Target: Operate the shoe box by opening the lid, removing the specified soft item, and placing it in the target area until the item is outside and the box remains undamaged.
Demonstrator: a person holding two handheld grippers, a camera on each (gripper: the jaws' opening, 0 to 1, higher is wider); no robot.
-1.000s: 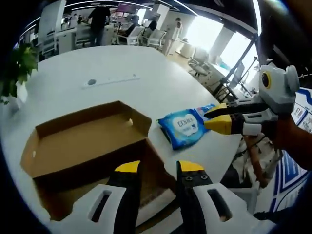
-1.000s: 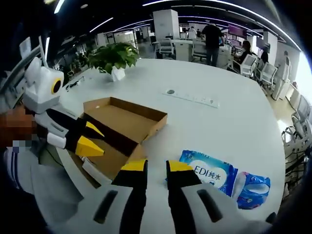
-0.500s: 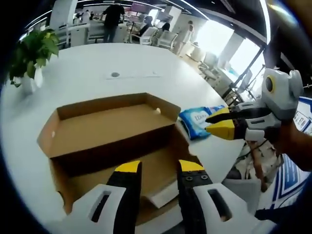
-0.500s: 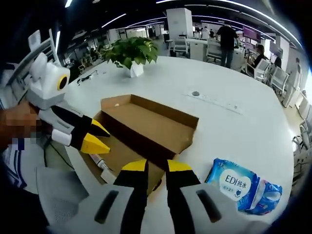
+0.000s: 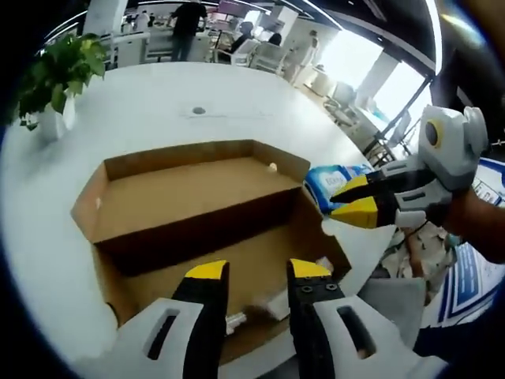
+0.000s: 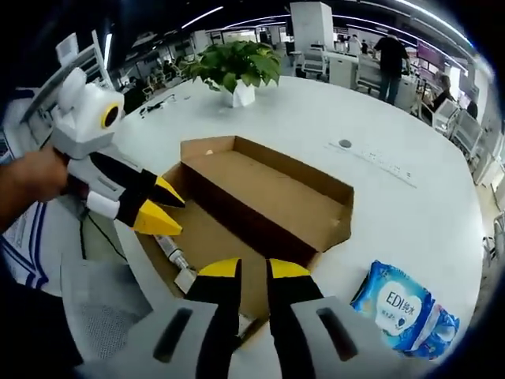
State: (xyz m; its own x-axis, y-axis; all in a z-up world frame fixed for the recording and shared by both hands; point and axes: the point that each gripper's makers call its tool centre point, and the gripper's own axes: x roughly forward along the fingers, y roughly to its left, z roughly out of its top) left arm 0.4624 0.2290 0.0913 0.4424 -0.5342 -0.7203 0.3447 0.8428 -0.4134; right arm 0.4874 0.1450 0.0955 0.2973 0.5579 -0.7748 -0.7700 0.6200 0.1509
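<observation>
- The shoe box point(image 5: 197, 213) lies open on the white table point(image 5: 142, 103), its lid folded flat to the far side, so the opening step looks done.
- The blue wipes pack point(image 6: 392, 304), probably the soft item, rests on the table just beside the box's end and outside it, perhaps the target area.
- Inside the near half lie a tube point(image 6: 170, 249) and a scrap of white paper point(image 5: 272, 300), near the front edge.
- The left gripper point(image 5: 251, 272) hovers over the box's near half, jaws a little apart, holding nothing.
- The right gripper point(image 6: 245, 268) hangs above the same part, jaws narrowly apart, also empty; both seem poised to inspect or reach in.
- A potted plant point(image 6: 241, 67) stands well beyond the box; people and office chairs are far behind.
</observation>
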